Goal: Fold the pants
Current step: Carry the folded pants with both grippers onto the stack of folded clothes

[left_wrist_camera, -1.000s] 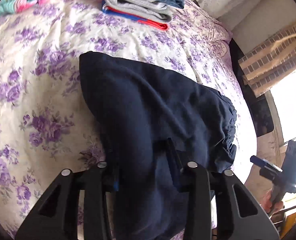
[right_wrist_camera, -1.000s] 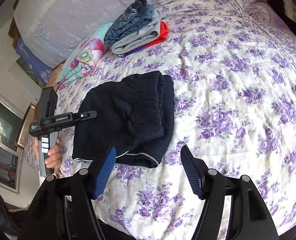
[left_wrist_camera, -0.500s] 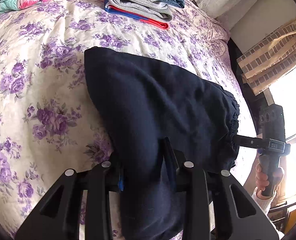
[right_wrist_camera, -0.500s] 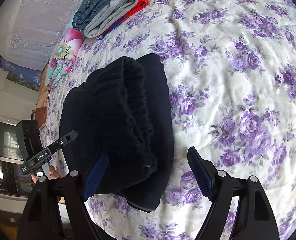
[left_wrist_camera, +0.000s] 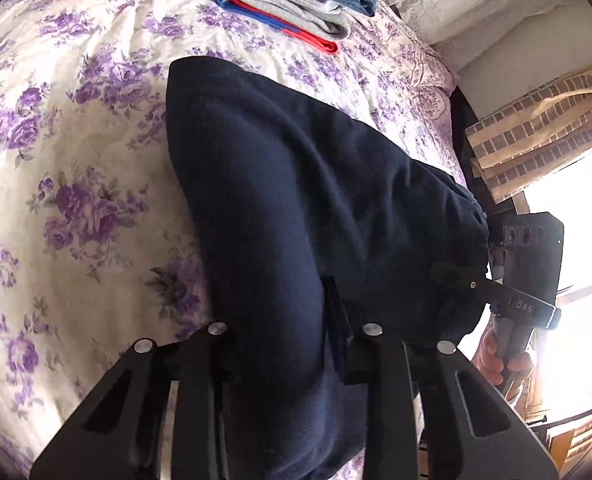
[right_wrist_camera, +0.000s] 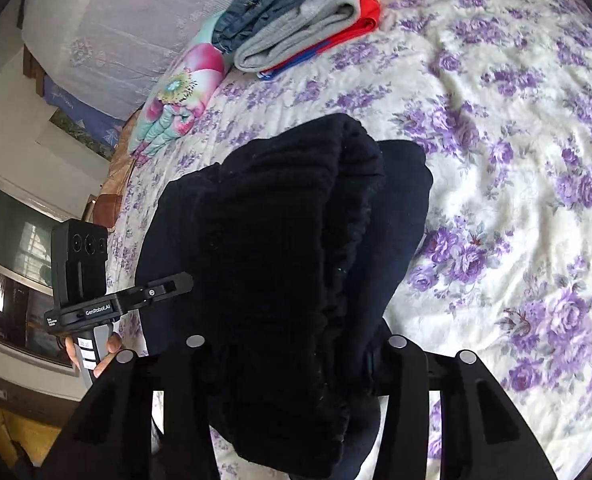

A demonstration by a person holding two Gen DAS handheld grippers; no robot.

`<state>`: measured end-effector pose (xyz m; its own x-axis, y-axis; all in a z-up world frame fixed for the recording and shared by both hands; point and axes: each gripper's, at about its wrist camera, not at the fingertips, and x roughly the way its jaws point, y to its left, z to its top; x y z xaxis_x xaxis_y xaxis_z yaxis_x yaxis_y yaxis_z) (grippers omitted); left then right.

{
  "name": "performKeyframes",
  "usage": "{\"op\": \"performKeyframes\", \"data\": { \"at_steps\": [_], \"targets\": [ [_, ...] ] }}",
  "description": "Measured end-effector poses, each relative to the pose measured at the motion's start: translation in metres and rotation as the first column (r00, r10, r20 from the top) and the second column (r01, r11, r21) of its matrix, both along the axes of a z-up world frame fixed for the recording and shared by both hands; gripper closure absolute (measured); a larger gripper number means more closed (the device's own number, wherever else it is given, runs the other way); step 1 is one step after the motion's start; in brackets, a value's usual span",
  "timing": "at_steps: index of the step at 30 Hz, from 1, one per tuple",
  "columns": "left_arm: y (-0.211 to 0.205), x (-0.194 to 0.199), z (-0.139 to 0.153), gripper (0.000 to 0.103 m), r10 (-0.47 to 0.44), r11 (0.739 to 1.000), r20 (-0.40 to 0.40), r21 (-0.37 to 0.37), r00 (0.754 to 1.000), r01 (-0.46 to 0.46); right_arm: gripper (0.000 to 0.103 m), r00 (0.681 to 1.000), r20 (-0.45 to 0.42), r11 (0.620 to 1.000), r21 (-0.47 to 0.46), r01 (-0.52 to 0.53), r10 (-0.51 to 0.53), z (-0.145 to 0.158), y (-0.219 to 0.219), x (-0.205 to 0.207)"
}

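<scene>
Dark navy pants (left_wrist_camera: 296,184) lie folded on the floral bedspread (left_wrist_camera: 76,160). My left gripper (left_wrist_camera: 280,320) has the near end of the fabric bunched between its fingers, and its jaws are closing further on it. The gathered waistband end (right_wrist_camera: 288,220) fills the gap of my right gripper (right_wrist_camera: 292,352), whose jaws are closing on it; the fabric hides most of its fingertips. Each gripper shows in the other's view: the right gripper (left_wrist_camera: 475,286) at the waistband edge, the left gripper (right_wrist_camera: 176,284) at the pants' left side.
A stack of folded clothes (left_wrist_camera: 296,4) (right_wrist_camera: 296,28) sits further up the bed, beside a colourful pillow (right_wrist_camera: 184,92). A patterned curtain (left_wrist_camera: 535,120) and a bright window lie past the bed's right edge. A hand (right_wrist_camera: 96,356) holds the left gripper's handle.
The right gripper came forward and down over the waistband end and narrowed its jaws around it. The left gripper stayed on its end of the pants, squeezing a little tighter.
</scene>
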<state>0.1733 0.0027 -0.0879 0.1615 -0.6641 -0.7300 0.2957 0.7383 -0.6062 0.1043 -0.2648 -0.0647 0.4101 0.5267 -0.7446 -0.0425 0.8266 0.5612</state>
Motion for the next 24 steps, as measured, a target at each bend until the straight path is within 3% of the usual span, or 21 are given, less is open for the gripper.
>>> {"op": "performKeyframes", "data": {
  "at_steps": [6, 10, 14, 19, 22, 24],
  "targets": [
    [-0.001, -0.013, 0.067, 0.081, -0.017, 0.999, 0.11, 0.036, 0.994, 0.013, 0.06, 0.995, 0.091, 0.999, -0.025, -0.028, 0.03, 0.058, 0.014, -0.009],
    [-0.002, 0.021, 0.104, 0.081, -0.004, 0.999, 0.119, 0.048, 0.993, -0.002, 0.06, 0.994, 0.113, 0.999, 0.04, -0.01, 0.005, 0.083, 0.008, 0.026],
    [-0.016, 0.097, 0.156, 0.082, 0.024, 0.993, 0.168, 0.113, 0.985, -0.044, 0.06, 0.99, 0.141, 1.0, 0.019, 0.007, -0.009, 0.131, 0.002, 0.102],
    [-0.034, 0.233, 0.23, 0.081, 0.066, 0.983, 0.233, 0.151, 0.97, -0.103, 0.06, 0.982, 0.185, 0.996, -0.075, 0.048, -0.033, 0.211, -0.001, 0.242],
    [-0.046, 0.315, 0.249, 0.081, 0.108, 0.977, 0.22, 0.155, 0.969, -0.144, 0.06, 0.981, 0.185, 0.988, -0.129, 0.088, -0.064, 0.24, -0.006, 0.326],
    [-0.057, 0.36, 0.245, 0.081, 0.126, 0.969, 0.205, 0.183, 0.971, -0.165, 0.06, 0.983, 0.166, 0.983, -0.15, 0.11, -0.085, 0.241, -0.011, 0.374]
  ]
}}
